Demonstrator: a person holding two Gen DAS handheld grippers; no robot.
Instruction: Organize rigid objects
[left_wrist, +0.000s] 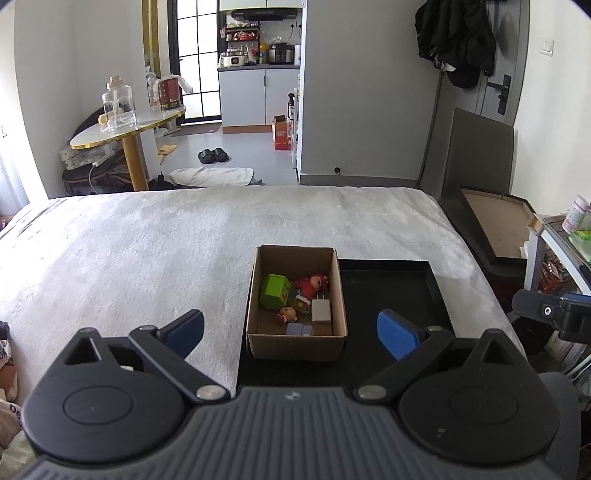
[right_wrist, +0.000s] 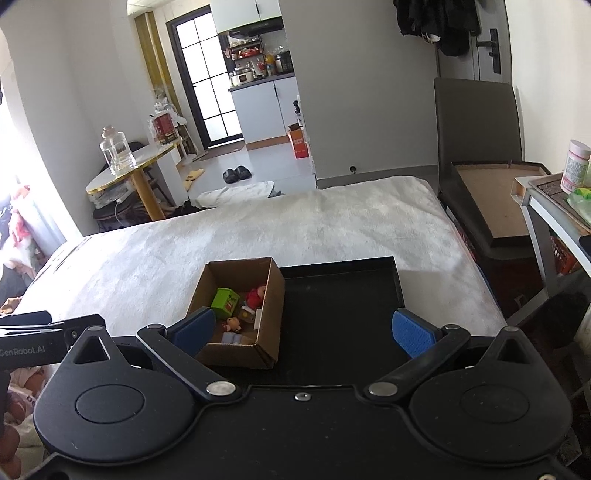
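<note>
With both grippers spread wide and empty, I see the cardboard box (left_wrist: 297, 299) dead centre between the left gripper (left_wrist: 291, 332) fingers, but lower left of the right gripper (right_wrist: 303, 328).

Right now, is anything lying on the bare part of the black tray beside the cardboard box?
No, the black tray shows only bare surface to the right of the cardboard box; every small item sits inside the box.
</note>
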